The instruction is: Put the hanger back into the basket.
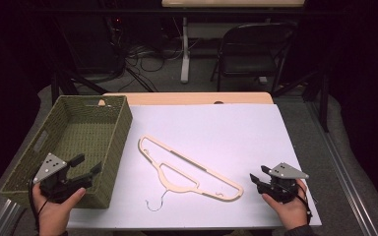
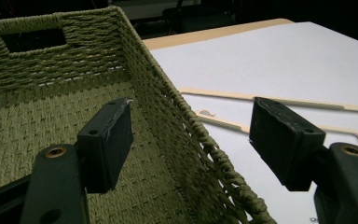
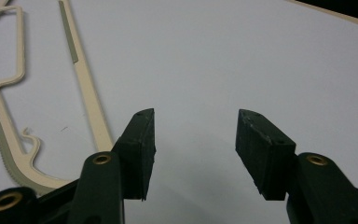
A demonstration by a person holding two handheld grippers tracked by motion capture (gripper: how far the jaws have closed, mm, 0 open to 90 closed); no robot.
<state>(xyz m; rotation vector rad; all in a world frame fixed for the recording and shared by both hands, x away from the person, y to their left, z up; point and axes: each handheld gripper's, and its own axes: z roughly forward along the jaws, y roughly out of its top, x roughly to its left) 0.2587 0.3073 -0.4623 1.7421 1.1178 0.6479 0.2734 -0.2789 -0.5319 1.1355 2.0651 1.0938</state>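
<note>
Cream plastic hanger (image 1: 189,168) lies flat on the white sheet (image 1: 236,132), near its front edge, between the woven basket (image 1: 110,147) at the left and the right gripper (image 1: 258,181). It looks light, stiff and thin, likely slippery. The ribbed grey shoulder strips or the centre bar should give the best hold. Both grippers' jaws stand apart, holding nothing; the left gripper (image 1: 89,165) straddles the basket's right wall.

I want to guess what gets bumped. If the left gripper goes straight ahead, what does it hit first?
Probably the basket's side wall. The open left gripper straddles that rim, one jaw over the inside, one over the table. Depth is unclear.
</note>
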